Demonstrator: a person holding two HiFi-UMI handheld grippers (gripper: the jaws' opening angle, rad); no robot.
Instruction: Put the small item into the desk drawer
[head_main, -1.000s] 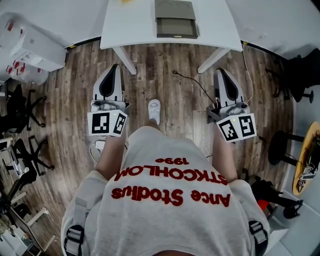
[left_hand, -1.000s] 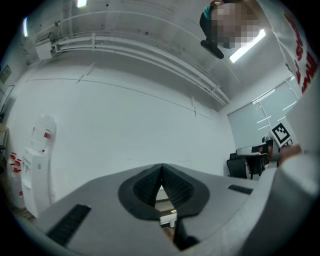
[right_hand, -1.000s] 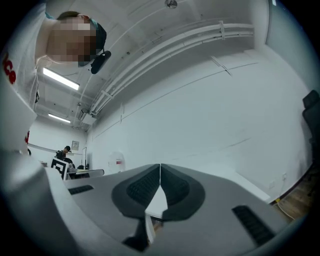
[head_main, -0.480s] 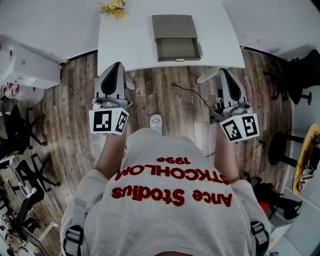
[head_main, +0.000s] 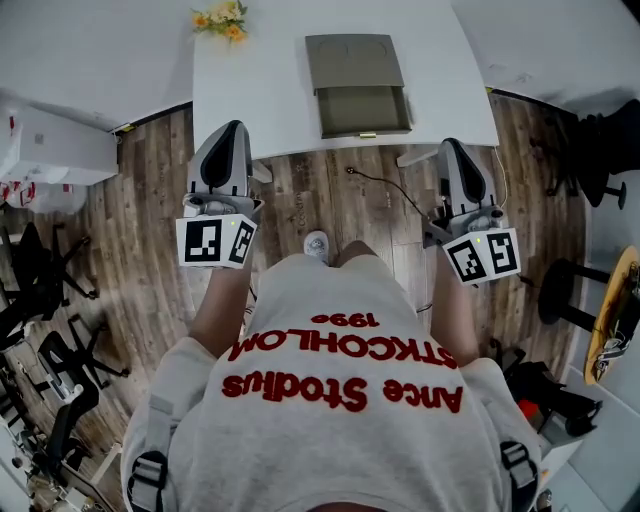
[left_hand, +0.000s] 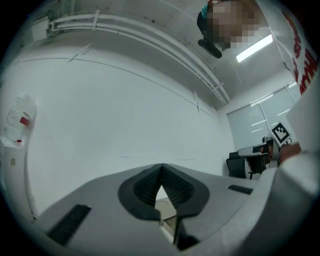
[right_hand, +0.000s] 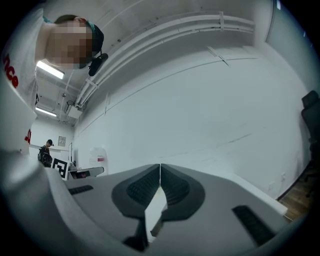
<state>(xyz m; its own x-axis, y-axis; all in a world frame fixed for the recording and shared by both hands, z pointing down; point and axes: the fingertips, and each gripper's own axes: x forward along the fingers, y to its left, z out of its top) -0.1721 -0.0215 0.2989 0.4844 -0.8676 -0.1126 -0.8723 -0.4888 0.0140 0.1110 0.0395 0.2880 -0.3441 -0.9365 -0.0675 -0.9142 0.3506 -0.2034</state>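
Observation:
A white desk (head_main: 265, 85) stands ahead of me in the head view. On it sits an olive-grey drawer box (head_main: 352, 50) with its drawer (head_main: 364, 111) pulled out toward me, and the drawer looks empty. I see no small item in any view. My left gripper (head_main: 231, 130) is held over the wooden floor just short of the desk's front edge, with its jaws shut and empty (left_hand: 161, 170). My right gripper (head_main: 450, 146) hangs at the same height on the other side, also shut with nothing between the pads (right_hand: 160, 170). Both gripper views look up at white wall and ceiling.
Yellow flowers (head_main: 222, 18) stand at the desk's back left corner. A black cable (head_main: 385, 180) trails over the floor under the desk. Office chairs (head_main: 40, 250) and white boxes (head_main: 45, 140) crowd the left; a black chair (head_main: 600, 140) and stool (head_main: 560, 290) stand at right.
The person has stepped toward the desk, so more of the desk, the drawer box and the flowers now shows. Both grippers stay shut at the person's sides.

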